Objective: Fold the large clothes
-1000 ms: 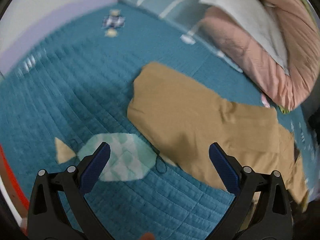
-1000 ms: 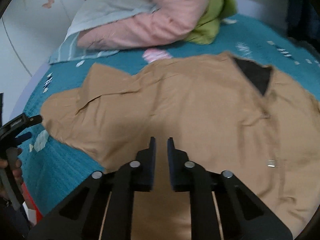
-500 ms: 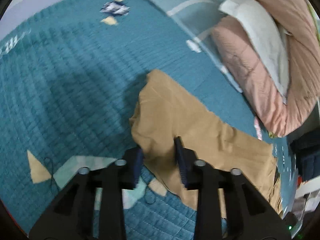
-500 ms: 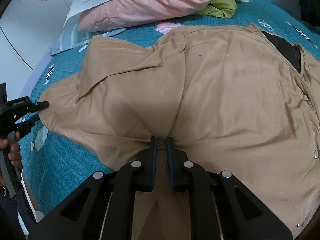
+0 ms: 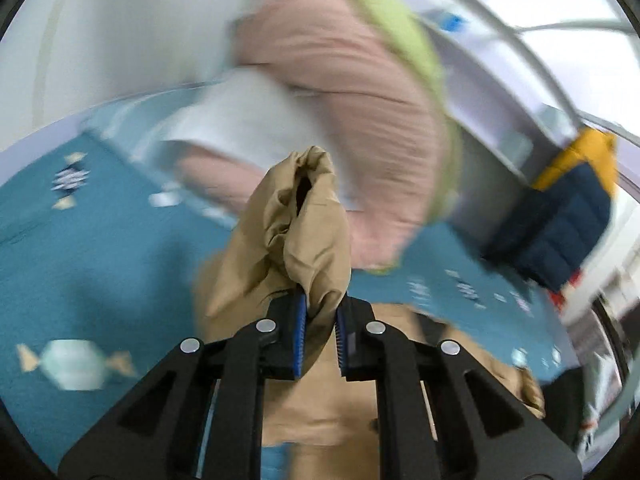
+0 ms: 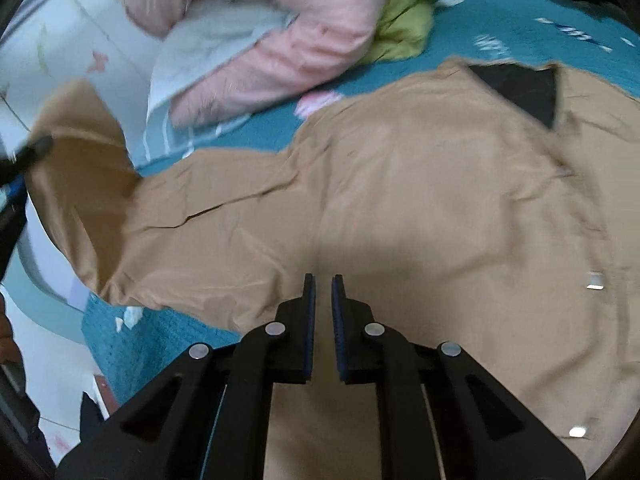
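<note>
The tan shirt (image 6: 400,208) is thin, creased woven cloth with snap buttons, its body spread flat on a quilted teal bedspread (image 6: 500,12). The left gripper (image 5: 320,316) is raised and pinches a bunched sleeve (image 5: 304,220) between its ribbed blue pads, the cloth puffing up above them. The right gripper (image 6: 322,292) sits low over the shirt's body, jaws nearly closed; whether cloth is pinched between them cannot be told. Only the right view shows the dark collar lining (image 6: 520,88); a puffy pink quilt (image 6: 280,40) lies behind.

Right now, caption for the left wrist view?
Left gripper shut on a bunched tan shirt sleeve, lifted above the teal bedspread.
</note>
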The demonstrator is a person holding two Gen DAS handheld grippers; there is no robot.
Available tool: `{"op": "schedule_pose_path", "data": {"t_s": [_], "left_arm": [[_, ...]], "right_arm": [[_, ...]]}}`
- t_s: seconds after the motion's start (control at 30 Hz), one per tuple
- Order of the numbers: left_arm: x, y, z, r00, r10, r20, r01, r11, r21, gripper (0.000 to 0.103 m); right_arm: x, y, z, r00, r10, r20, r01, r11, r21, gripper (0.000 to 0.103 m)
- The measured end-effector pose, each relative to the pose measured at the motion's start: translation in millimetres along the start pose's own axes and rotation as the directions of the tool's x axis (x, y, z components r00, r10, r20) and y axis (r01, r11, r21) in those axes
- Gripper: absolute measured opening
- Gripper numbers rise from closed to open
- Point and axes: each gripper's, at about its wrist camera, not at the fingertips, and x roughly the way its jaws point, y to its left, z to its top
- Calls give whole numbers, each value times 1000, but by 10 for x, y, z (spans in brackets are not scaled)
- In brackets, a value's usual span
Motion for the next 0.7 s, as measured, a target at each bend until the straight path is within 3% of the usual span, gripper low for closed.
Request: {"op": "schedule_pose_path", "data": {"t_s": [0.1, 0.27, 0.37, 0.43, 0.47, 0.57, 0.7], "left_arm": [[197, -674, -138, 997, -69, -36, 71, 996, 54, 12], [756, -1599, -593, 972, -163, -167, 178, 981, 78, 12], [1171, -2006, -925, 952, -181, -246, 211, 972, 103, 12], [1435, -2230, -1214, 934, -186, -305, 229, 967, 110, 12], [1576, -2311, -1344, 926, -174, -334, 227, 965, 128, 12], [1953, -2565, -1755, 896, -116, -429, 203, 965, 163, 12], [2239, -2599, -2188, 850, -37, -525, 176, 960, 216, 13]], "right_arm": [[-382, -345, 3, 998, -48, 50, 47, 999, 23, 8], [-1140, -1168, -23, 971, -205, 122, 197, 977, 76, 8], [-1614, -1663, -102, 934, -320, 159, 307, 946, 102, 9], [-1924, -1975, -164, 896, -407, 179, 391, 913, 119, 10], [-2087, -2143, -193, 869, -456, 192, 437, 889, 133, 11], [-2364, -2512, -243, 818, -542, 195, 514, 840, 177, 11], [-2645, -2964, -282, 768, -611, 192, 564, 788, 247, 11]]}}
